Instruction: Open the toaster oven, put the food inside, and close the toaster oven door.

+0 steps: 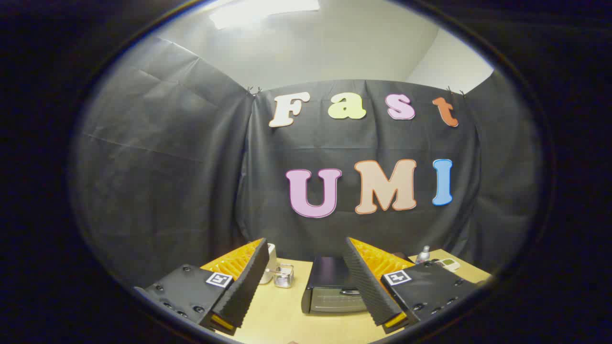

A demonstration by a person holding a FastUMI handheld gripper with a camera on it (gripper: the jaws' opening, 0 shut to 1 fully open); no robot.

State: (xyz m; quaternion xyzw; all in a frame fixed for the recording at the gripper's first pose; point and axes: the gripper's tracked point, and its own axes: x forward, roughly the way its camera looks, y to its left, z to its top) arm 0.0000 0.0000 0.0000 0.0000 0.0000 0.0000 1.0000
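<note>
Black ribbed pads faced each other as we held the tool (306, 286) high above the bench (282, 315), fingers spread wide and holding nothing. Beyond them sat the toaster oven (330, 286), its door closed.

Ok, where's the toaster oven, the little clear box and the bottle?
toaster oven (334, 301): gripper view, its front door.
clear box (284, 276): gripper view, its front wall.
bottle (422, 255): gripper view, its body.
gripper (306, 286): gripper view, fingers open.
</note>
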